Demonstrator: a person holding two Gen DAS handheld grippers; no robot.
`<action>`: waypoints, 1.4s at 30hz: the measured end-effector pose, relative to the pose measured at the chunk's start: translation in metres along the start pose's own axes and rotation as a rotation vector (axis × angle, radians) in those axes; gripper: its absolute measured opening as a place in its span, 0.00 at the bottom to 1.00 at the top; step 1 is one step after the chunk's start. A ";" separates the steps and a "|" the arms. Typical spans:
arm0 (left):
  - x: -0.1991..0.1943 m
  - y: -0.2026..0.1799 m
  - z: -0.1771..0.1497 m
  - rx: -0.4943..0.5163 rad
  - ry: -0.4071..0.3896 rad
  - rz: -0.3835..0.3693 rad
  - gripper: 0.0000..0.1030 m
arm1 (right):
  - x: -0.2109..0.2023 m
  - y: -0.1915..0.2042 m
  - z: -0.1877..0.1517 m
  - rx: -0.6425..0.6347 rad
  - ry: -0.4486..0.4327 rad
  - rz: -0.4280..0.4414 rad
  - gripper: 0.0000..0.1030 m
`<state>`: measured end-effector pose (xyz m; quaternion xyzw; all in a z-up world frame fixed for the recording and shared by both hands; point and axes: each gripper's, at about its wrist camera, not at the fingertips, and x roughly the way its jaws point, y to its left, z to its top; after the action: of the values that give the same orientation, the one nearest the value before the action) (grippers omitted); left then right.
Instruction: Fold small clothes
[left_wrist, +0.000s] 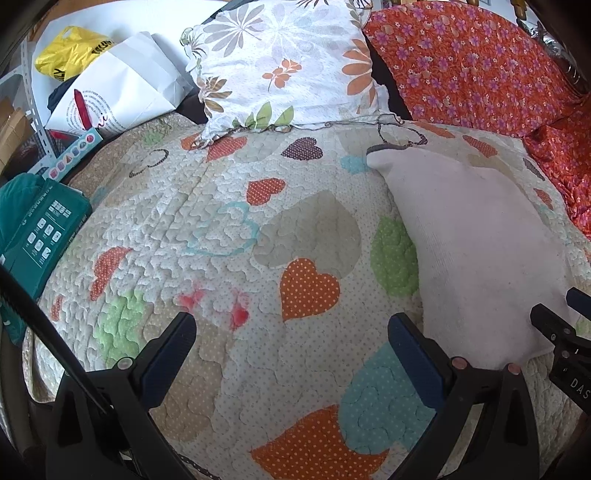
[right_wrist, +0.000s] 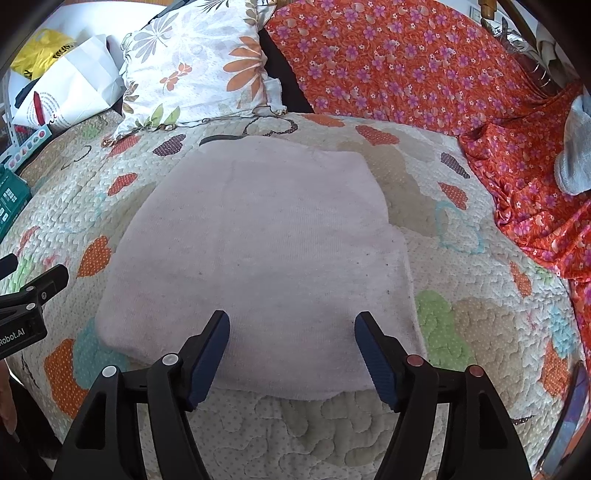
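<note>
Right gripper (right_wrist: 291, 354): jaws apart, nothing between them, poised over the near edge of a pale pink folded garment (right_wrist: 255, 251). The garment lies flat on a quilt (right_wrist: 461, 325) printed with hearts, which covers a bed; its near edge sits just short of the quilt's front border, and a stepped fold shows along its right side.

Left gripper (left_wrist: 291, 354): jaws apart and empty, over bare quilt (left_wrist: 221, 229) just left of the garment (left_wrist: 476, 251). The right gripper's black finger (left_wrist: 554, 328) enters at the right edge of the left view, over the garment's corner.

Open room: bare quilt lies to the left of the garment and in a narrower band to its right.

Far edge: a flowered pillow (right_wrist: 199, 70) leans at the head of the quilt, with an orange flowered cloth (right_wrist: 406, 62) beside it that runs down the right side, bunched against the quilt's edge. A grey sock (right_wrist: 576, 155) rests on that cloth.

Left edge: a white paper bag (left_wrist: 122, 85), a yellow plastic bag (left_wrist: 70, 51) and a green box (left_wrist: 40, 229) crowd the border.
</note>
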<state>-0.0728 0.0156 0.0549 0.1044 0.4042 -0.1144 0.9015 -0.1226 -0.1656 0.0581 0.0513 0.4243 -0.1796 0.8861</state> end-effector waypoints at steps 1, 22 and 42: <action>0.001 0.000 0.000 -0.001 0.007 -0.004 1.00 | 0.000 0.000 0.000 0.000 0.000 0.000 0.73; 0.010 0.006 -0.002 -0.036 0.058 -0.035 1.00 | -0.002 0.012 -0.004 -0.093 -0.019 -0.073 0.76; 0.013 0.006 -0.003 -0.040 0.069 -0.042 1.00 | 0.000 0.009 -0.005 -0.093 0.005 -0.115 0.77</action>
<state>-0.0649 0.0205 0.0438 0.0819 0.4391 -0.1214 0.8864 -0.1227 -0.1561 0.0541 -0.0140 0.4366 -0.2100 0.8747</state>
